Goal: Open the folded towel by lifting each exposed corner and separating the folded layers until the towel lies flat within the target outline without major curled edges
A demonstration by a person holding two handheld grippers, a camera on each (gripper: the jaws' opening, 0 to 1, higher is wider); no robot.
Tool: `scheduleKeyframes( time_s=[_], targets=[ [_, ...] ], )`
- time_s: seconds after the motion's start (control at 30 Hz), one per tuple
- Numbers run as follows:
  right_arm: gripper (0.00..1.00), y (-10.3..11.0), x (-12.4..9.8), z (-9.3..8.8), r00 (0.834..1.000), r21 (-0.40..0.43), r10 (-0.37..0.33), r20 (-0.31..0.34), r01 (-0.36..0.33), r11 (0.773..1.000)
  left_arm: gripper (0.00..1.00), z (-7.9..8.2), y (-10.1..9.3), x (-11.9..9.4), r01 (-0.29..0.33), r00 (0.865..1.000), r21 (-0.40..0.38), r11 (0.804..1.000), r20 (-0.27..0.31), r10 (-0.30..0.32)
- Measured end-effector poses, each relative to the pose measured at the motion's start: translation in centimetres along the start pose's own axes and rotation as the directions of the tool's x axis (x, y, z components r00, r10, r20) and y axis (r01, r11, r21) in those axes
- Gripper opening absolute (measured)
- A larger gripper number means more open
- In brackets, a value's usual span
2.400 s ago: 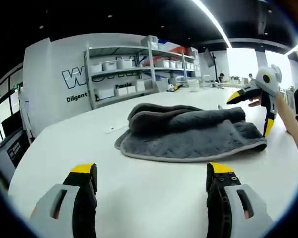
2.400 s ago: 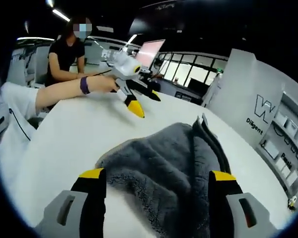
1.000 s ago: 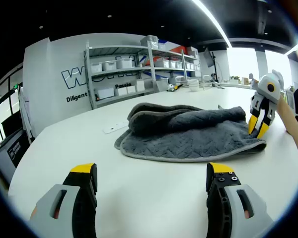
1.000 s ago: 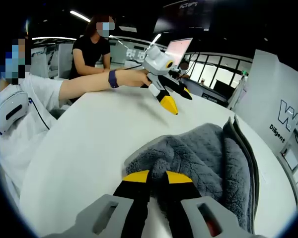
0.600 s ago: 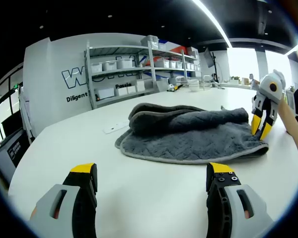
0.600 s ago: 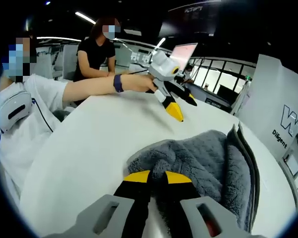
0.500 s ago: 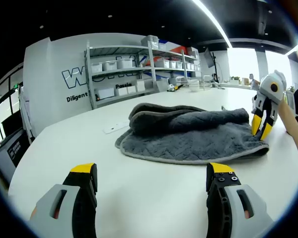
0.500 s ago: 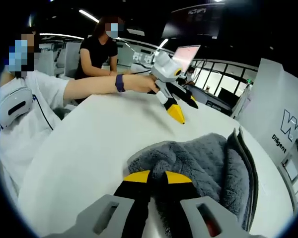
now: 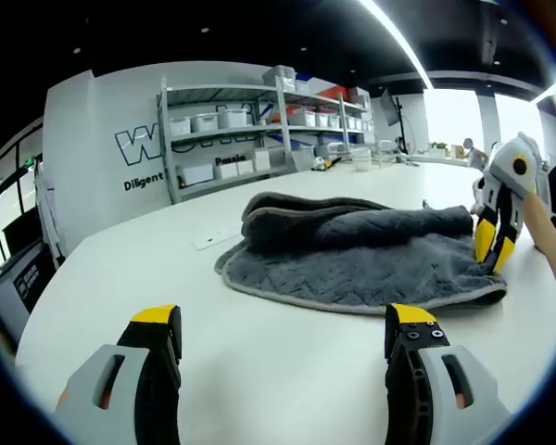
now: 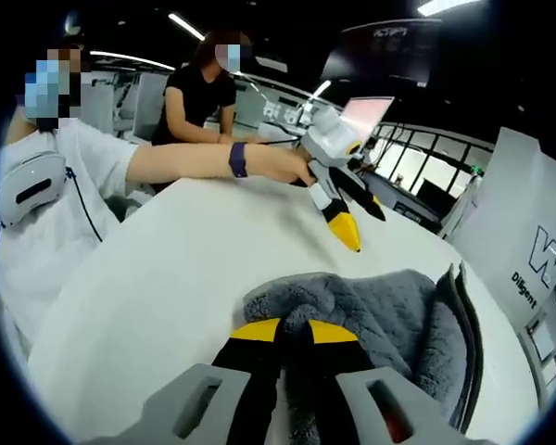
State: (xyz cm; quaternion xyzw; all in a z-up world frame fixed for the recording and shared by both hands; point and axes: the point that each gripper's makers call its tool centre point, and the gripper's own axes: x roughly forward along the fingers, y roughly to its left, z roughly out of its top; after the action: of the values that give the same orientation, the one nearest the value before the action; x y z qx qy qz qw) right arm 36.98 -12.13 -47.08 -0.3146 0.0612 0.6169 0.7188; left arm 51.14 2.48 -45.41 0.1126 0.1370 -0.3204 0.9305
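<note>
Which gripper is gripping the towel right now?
The right gripper: its fingers are shut on the towel edge. The left gripper is open, short of the towel.

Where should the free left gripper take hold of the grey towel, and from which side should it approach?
Probably the towel's near-left corner, where the pale hem curves on the table. The left gripper is open and faces that edge, so it can go straight ahead and low. The hem lies thin and exposed there, while the right gripper is shut on the opposite corner.
</note>
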Motion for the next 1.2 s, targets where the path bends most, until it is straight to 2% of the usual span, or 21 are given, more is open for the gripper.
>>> scheduleKeyframes(
  time_s=[0.2,0.57,1.03,1.2],
  targets=[
    [0.07,0.3,0.7,0.5,1.0,-0.035,0.006,0.005,-0.006,0.999,0.89,0.0,0.1,0.0,-0.002,1.0,-0.002,1.0,-0.001,0.002],
    [0.07,0.8,1.6,1.3,0.999,-0.046,0.023,0.029,-0.021,0.999,0.89,-0.1,0.0,-0.1,-0.002,1.0,-0.002,1.0,-0.003,0.002],
    [0.07,1.8,2.9,3.4,0.995,-0.077,0.041,0.091,-0.034,0.996,0.89,-0.2,-0.1,-0.1,-0.001,1.0,-0.002,1.0,-0.003,0.001],
    [0.07,2.6,3.6,4.8,0.991,-0.116,0.047,0.124,-0.033,0.993,0.89,-0.2,-0.2,-0.1,-0.002,1.0,-0.002,1.0,-0.003,0.002]
  ],
)
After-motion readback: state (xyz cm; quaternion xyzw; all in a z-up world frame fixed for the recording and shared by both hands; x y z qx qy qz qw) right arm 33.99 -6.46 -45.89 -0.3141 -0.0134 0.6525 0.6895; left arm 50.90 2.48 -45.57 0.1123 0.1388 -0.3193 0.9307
